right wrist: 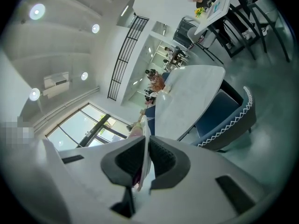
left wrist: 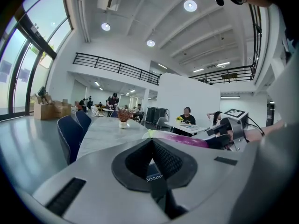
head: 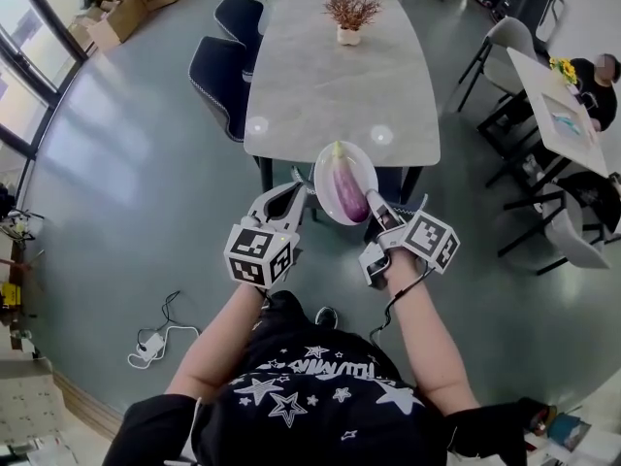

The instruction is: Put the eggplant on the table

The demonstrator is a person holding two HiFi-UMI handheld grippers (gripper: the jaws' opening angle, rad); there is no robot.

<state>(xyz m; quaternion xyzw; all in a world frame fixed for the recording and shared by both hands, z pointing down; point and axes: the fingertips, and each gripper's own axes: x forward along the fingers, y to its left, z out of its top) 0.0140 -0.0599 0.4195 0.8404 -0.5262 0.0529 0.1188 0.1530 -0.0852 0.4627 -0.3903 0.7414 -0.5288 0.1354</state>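
A purple eggplant [head: 347,190] with a green stem lies on a white plate [head: 323,178], held in the air just before the near edge of the grey marble table [head: 330,76]. My right gripper [head: 373,200] is shut on the plate's right rim; in the right gripper view the thin plate edge [right wrist: 146,157] sits between its pads, the eggplant [right wrist: 135,132] behind it. My left gripper [head: 299,190] is beside the plate's left edge, shut with nothing between its pads [left wrist: 150,143]. The eggplant [left wrist: 184,140] shows past them to the right.
A potted dry plant [head: 350,13] stands at the table's far end. Dark blue chairs [head: 221,71] line the table's left side, and one is tucked under its near edge [right wrist: 224,113]. A power strip [head: 150,343] lies on the floor at left. A second table [head: 558,105] with chairs is at right.
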